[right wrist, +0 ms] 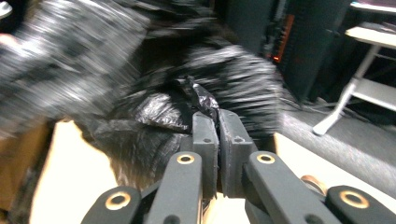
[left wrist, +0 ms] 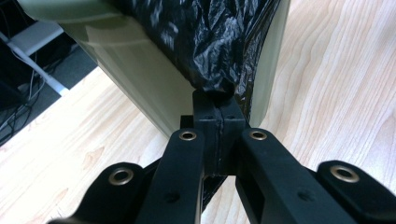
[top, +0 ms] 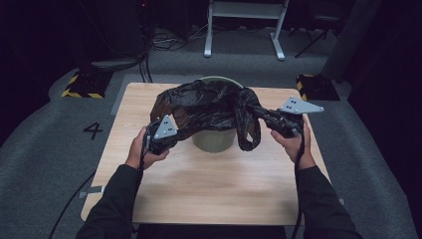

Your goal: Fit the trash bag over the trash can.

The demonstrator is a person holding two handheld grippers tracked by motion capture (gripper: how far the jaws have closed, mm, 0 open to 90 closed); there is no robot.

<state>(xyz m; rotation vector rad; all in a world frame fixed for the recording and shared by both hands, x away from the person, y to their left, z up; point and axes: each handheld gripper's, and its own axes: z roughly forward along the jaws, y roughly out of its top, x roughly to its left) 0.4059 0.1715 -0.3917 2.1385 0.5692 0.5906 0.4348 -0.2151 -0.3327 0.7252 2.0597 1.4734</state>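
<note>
Black plastic film makes up the bin bag (top: 209, 107), which is draped over a pale green bin (top: 215, 139) standing near the middle of the wooden worktop (top: 209, 189). Such film looks very light, limp and slippery; it will likely crumple, stretch and tear if pulled hard, so the best hold is on a bunched fold at the rim, where several layers give the pads something to bite.

At the bin's left side the left gripper (top: 160, 133) is clamped on a gathered edge of the bag; in the left gripper view its jaws stand together with the film pinched between them, right against the bin's wall (left wrist: 140, 74). At the bin's right the right gripper (top: 266, 115) has its jaws closed on another bunch of the bag (right wrist: 198, 100), held out to the side of the bin, with a loose loop of film hanging below. The bag thus stretches between both grippers, across the bin's mouth.
</note>
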